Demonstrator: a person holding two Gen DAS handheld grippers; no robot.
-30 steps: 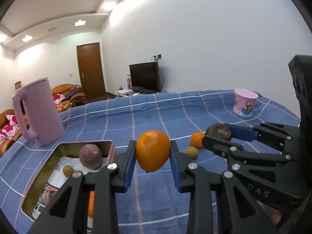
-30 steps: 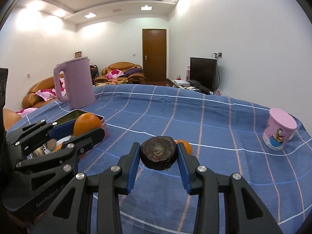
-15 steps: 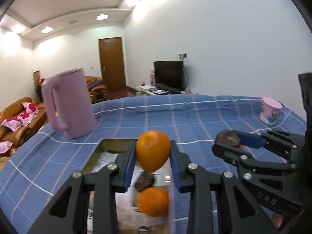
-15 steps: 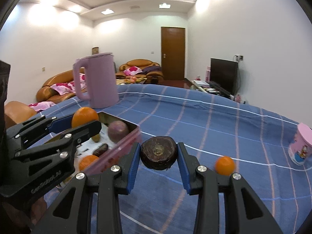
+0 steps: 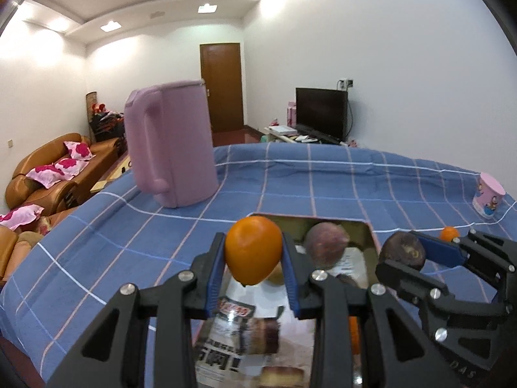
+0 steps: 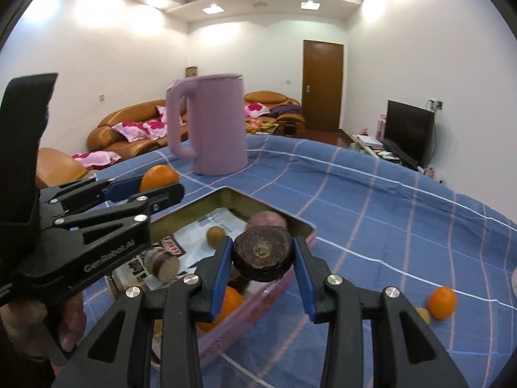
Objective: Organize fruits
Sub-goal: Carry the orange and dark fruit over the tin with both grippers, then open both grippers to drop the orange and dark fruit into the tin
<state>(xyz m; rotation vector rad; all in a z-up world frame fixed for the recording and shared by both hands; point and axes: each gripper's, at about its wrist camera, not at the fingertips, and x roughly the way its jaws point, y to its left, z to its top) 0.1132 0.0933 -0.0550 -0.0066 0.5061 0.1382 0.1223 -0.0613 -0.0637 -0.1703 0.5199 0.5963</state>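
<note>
1. My left gripper (image 5: 253,276) is closed on an orange (image 5: 252,253); both blue pads press its sides. I see it held above the near part of the metal tin (image 6: 232,195).
2. My right gripper (image 6: 263,270) is closed on a dark brown round fruit (image 6: 263,254), also held over the tin, near its right edge.
3. The tin stands on the blue checked cloth (image 6: 371,226). Inside it lie printed paper, a purple round fruit (image 5: 327,245), a small yellowish fruit (image 6: 216,235) and another orange (image 6: 226,305), partly hidden behind my right fingers.
4. On the cloth to the right of the tin, well apart from it, I see one more orange (image 6: 441,302) with a small yellowish fruit (image 6: 422,315) just beside it.
5. A pink jug (image 5: 171,144) stands upright behind the tin, and a pink cup (image 5: 488,195) stands far to the right.
</note>
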